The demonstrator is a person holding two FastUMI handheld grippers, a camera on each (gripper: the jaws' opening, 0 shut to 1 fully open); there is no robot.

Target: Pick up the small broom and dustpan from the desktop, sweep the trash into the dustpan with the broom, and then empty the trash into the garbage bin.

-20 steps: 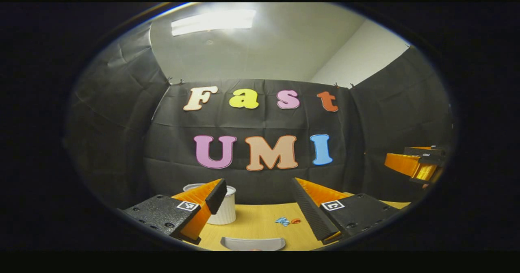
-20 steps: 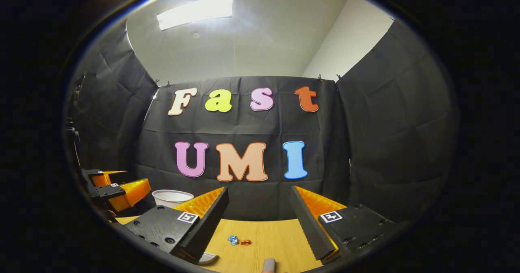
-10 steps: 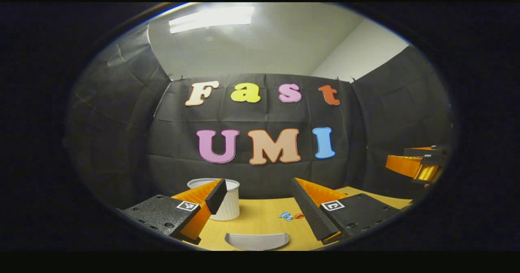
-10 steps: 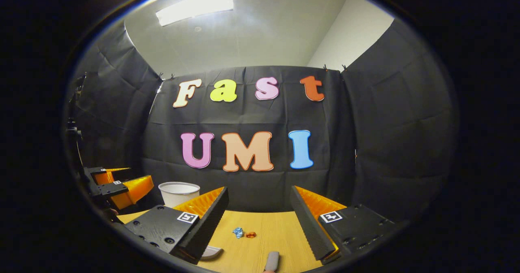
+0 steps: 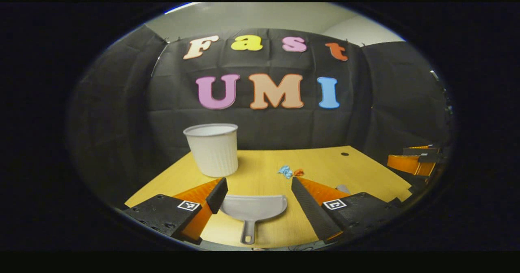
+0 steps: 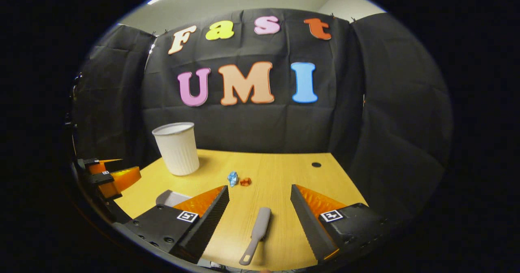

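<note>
You've tipped both cameras down since a second ago, so the dustpan (image 5: 252, 206) now sits lower-centre between your released left gripper (image 5: 256, 191) and the broom (image 6: 256, 233) lower-centre under your released right gripper (image 6: 260, 202); still reaching, next drop and clamp each handle.

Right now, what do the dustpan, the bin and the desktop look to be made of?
Dustpan: likely moulded plastic, smooth matte grey. Bin: probably plastic, white, finely ribbed wall. Desktop: wood or wood-look laminate, pale yellow with faint grain.
</note>
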